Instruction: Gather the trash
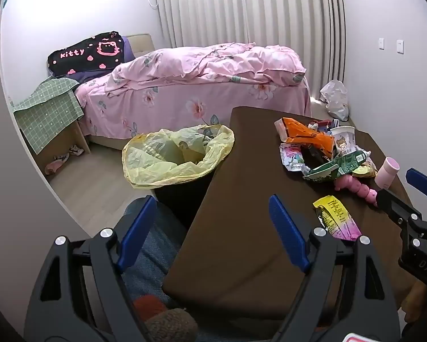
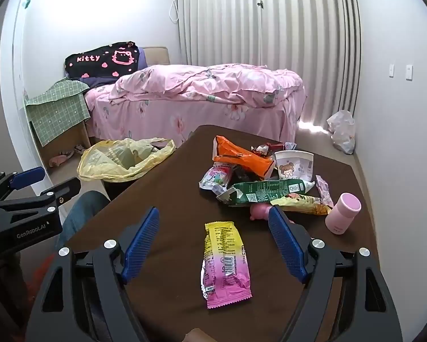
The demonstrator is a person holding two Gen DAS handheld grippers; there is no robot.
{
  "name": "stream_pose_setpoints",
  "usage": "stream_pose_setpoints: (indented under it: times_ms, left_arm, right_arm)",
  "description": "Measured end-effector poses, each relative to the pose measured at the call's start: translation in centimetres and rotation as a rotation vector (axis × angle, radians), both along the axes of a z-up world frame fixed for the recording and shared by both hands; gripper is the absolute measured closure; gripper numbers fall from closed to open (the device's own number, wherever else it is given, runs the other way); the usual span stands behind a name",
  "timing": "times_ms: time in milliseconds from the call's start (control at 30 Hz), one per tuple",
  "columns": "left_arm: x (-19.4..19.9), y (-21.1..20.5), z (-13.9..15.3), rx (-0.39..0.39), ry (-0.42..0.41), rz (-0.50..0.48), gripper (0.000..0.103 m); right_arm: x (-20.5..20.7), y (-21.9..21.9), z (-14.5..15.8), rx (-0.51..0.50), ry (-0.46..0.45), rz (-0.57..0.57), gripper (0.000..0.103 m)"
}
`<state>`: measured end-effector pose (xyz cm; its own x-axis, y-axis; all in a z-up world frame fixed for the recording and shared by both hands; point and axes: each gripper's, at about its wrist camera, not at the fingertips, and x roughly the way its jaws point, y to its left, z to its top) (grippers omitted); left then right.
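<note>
Both grippers, left (image 1: 210, 233) and right (image 2: 213, 245), gaped empty over the table (image 2: 170, 193); a wrapper (image 2: 225, 262) lay below the right, bin (image 2: 125, 159) beside the table.

left gripper (image 1: 213, 213): jaws wide, nothing between | yellow-pink wrapper (image 1: 337, 218): flat on brown table (image 1: 242, 199) | bin with yellow bag (image 1: 176, 154): beside table's left edge

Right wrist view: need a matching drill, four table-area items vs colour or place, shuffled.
Items:
1. snack wrapper
2. bottle
3. paper cup
4. bin liner

Descriptions:
A. pale yellow, beside the table's left edge
B. plain pink, right side of the table
C. white with a cartoon girl, in the pile
D. yellow and pink, lying apart, nearest the camera

Pairs: 1-D, 2-B, 3-C, 4-A
</note>
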<state>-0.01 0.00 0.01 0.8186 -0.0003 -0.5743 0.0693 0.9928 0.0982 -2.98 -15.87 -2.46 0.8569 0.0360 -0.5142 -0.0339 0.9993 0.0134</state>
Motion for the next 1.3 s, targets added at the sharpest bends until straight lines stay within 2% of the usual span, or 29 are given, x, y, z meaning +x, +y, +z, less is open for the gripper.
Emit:
stream_pose_setpoints:
  times_ms: [1300]
  left_arm:
    - [0.01,-0.03,0.01,0.007,0.004,0.0,0.026]
  right_arm:
    - [0.04,-0.26,0.0,-0.003,0.001,-0.008,0.028]
